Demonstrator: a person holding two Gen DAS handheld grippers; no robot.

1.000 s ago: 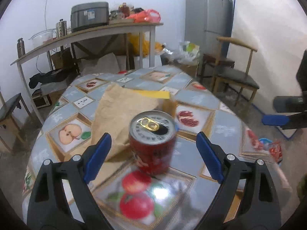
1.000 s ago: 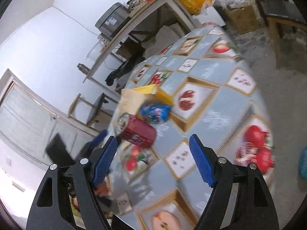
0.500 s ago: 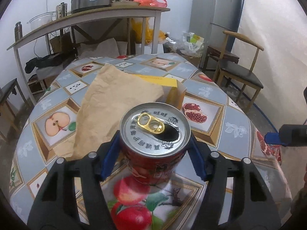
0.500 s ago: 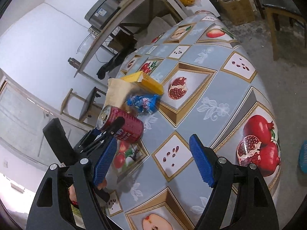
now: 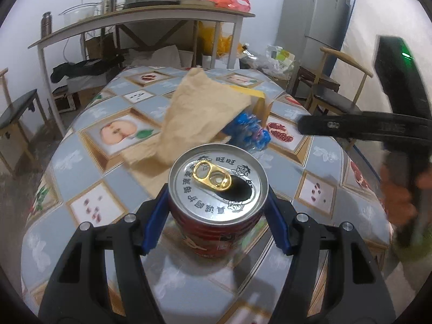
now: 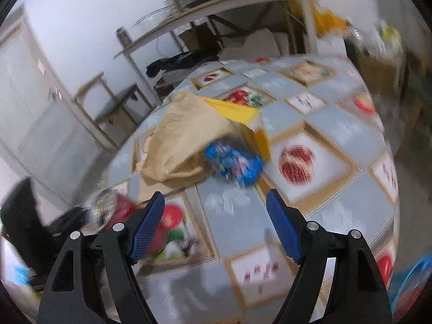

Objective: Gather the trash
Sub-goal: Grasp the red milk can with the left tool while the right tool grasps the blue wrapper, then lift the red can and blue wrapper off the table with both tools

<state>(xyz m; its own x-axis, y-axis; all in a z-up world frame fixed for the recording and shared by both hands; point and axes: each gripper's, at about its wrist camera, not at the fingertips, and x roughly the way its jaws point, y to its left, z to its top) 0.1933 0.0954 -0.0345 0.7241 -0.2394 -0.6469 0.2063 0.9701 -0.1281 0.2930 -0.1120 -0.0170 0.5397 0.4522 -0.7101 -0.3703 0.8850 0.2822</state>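
A red drink can (image 5: 216,189) with an opened silver top stands upright between the blue pads of my left gripper (image 5: 217,216), which is shut on its sides. Behind it on the fruit-patterned table (image 5: 89,167) lie a crumpled brown paper bag (image 5: 199,113), a blue snack wrapper (image 5: 249,128) and a yellow box (image 5: 259,100). My right gripper (image 6: 216,224) is open and empty, pointing at the blue wrapper (image 6: 233,163) a short way ahead. The paper bag (image 6: 183,140) and yellow box (image 6: 243,116) lie just behind the wrapper. The can (image 6: 116,208) shows blurred at lower left.
The right tool's black body (image 5: 378,127) and a hand (image 5: 399,189) reach in over the table's right side. A wooden chair (image 5: 332,89), a fridge (image 5: 316,16) and a cluttered side shelf (image 5: 151,16) stand behind. A blue object (image 6: 413,278) lies on the floor past the table edge.
My left gripper closed onto the can, which now sits nearer the table's front, away from the bag. My right gripper rolled and swung over the table toward the blue wrapper.
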